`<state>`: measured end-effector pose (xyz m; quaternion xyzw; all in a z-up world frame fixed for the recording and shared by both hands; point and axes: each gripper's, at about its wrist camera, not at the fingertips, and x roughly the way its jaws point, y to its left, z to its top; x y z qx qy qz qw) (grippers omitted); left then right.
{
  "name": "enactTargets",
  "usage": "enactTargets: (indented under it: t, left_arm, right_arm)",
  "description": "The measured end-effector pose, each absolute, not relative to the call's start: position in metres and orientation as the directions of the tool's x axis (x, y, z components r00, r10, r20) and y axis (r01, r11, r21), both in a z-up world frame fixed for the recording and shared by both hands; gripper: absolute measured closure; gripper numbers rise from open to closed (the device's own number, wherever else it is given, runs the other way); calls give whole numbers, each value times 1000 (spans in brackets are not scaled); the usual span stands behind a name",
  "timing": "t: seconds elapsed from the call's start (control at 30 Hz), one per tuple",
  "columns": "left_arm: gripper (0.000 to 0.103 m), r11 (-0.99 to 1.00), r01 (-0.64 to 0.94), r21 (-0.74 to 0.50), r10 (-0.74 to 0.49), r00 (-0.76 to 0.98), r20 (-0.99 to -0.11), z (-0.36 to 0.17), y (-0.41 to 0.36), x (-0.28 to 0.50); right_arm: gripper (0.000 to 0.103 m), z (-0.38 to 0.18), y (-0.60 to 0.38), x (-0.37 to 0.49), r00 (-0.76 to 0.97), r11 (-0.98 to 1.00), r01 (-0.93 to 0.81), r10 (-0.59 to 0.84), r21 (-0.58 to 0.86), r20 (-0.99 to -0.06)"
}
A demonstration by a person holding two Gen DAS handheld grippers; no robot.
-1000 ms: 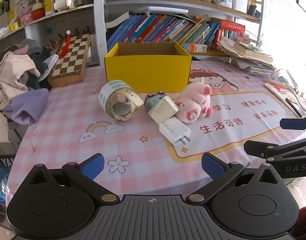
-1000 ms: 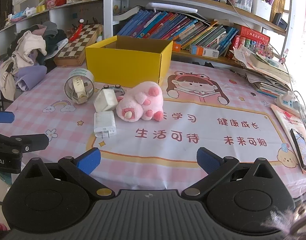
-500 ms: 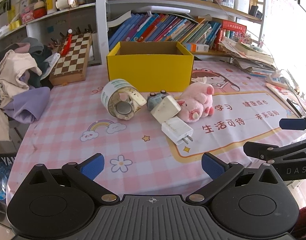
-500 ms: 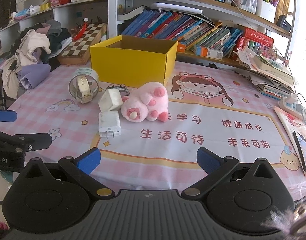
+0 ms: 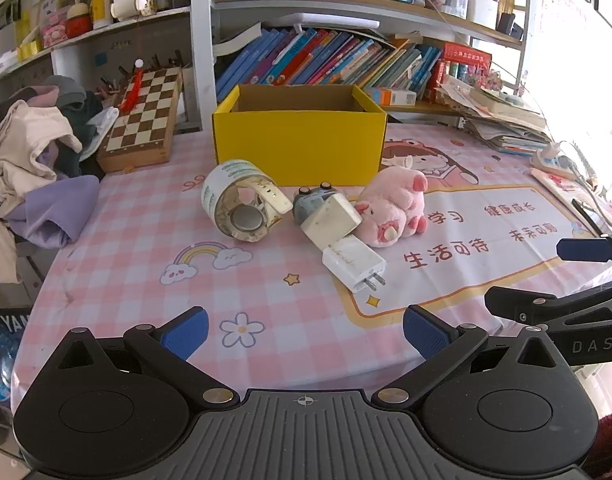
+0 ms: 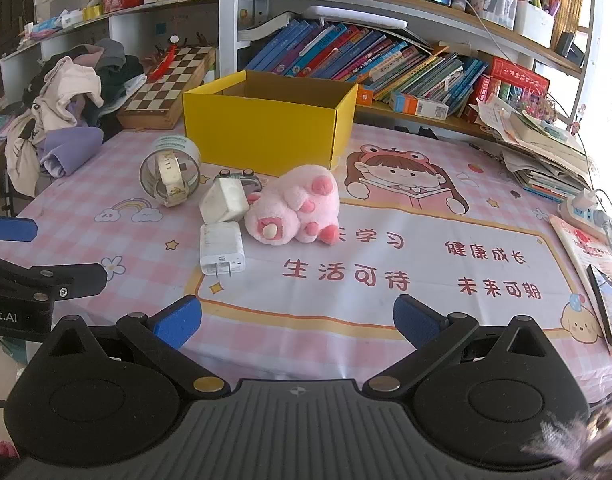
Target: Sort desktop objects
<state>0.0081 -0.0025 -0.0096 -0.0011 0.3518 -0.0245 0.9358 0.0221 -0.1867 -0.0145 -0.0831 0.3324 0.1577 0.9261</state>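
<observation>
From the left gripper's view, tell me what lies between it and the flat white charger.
Only bare tablecloth lies between the open left gripper and the flat white charger, as the left wrist view shows.

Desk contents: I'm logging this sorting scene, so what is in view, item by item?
Box: 1, yellow, open, back centre.
Tape roll: 1, pale, left of cluster, watch inside.
Chargers: 2, white, centre, one flat, one tilted.
Grey toy: 1, behind tilted charger.
Plush pig: 1, pink, right of chargers.
Chessboard: 1, brown-white, back left.
Clothes: pile, left edge.
Books: many, shelf behind.
Left gripper: open, empty.
Right gripper: open, empty.
</observation>
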Motion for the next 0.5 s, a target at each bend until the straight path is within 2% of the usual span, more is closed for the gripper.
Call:
enactTargets:
  t: [0.5]
  left_arm:
    - [0, 999, 53, -8, -46, 754, -655, -8, -5, 8]
  right_arm:
    - [0, -14, -183, 21, 721, 929, -367, 250, -51, -647]
